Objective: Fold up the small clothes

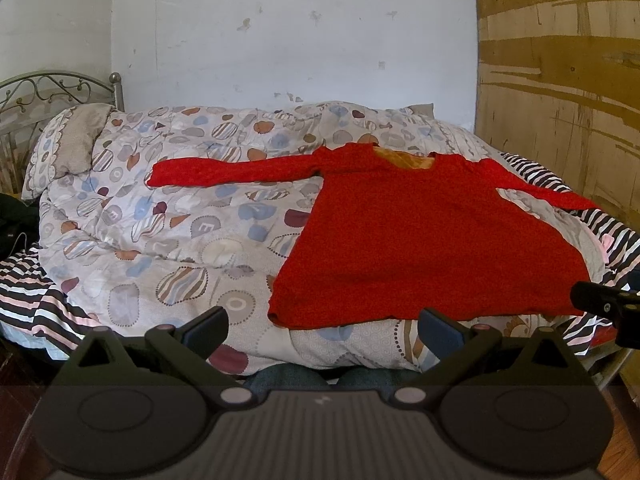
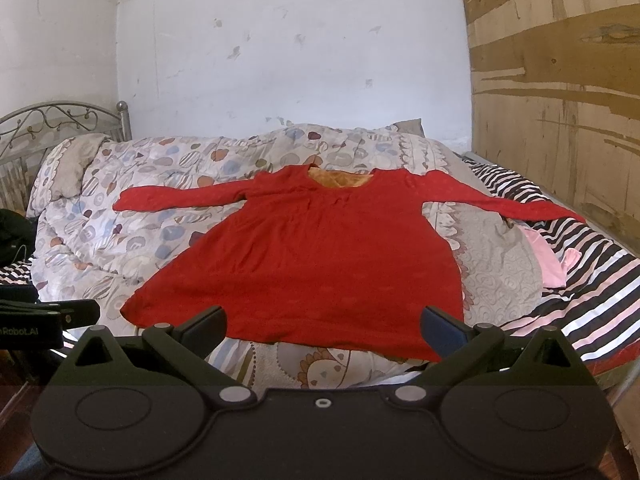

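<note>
A small red long-sleeved dress (image 1: 424,240) lies flat on the patterned quilt (image 1: 168,216), both sleeves spread out, orange lining showing at the neck. It also shows in the right wrist view (image 2: 320,264). My left gripper (image 1: 322,330) is open and empty, near the hem's left corner at the bed's front edge. My right gripper (image 2: 322,326) is open and empty, just before the middle of the hem. The right gripper's tip (image 1: 600,300) shows at the right edge of the left wrist view; the left gripper (image 2: 52,312) shows at the left of the right wrist view.
The quilt (image 2: 120,216) covers a bed with a striped sheet (image 2: 592,280) and a metal headboard (image 1: 40,92) at the left. A pillow (image 1: 76,140) lies by the headboard. A pink cloth (image 2: 548,264) lies right of the dress. A wooden board wall (image 1: 560,80) stands at the right.
</note>
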Demonstrator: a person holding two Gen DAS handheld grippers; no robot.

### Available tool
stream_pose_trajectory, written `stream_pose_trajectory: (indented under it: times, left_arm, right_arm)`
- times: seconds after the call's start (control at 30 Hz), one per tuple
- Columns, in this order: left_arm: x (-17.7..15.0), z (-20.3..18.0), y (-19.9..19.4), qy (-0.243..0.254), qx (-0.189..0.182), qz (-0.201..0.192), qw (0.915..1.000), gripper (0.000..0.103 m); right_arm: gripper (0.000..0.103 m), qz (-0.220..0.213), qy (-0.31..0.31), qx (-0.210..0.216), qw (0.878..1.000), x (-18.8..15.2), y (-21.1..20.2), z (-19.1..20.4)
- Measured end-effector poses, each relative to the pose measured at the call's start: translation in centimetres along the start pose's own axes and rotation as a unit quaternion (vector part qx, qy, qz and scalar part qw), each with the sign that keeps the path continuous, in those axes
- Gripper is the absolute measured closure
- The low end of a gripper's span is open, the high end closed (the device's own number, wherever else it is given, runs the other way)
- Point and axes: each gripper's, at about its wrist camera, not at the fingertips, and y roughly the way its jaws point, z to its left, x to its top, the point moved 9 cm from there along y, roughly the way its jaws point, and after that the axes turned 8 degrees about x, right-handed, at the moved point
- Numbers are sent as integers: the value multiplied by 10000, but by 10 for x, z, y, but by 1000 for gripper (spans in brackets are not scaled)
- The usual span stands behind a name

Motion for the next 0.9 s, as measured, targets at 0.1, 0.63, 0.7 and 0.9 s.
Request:
stream_pose_trajectory:
  times: [0.1,0.63,0.7,0.9]
  left_arm:
    - [0,0,0,-1,5,0,10000,0]
    - [-4,-2,3,42,0,66,10000,0]
    - [-6,-3,6,76,4,136,9999,0]
    - [-14,2,33,277,272,749,9964,0]
  right_arm:
    - [0,1,-2,4,10000,1,0,-1]
    - [0,17,8,-22,10000,0,4,-1]
    - [0,35,14,-44,10000,-1,7,-3]
    - [0,382,173,-399,9983,-9,13,-20]
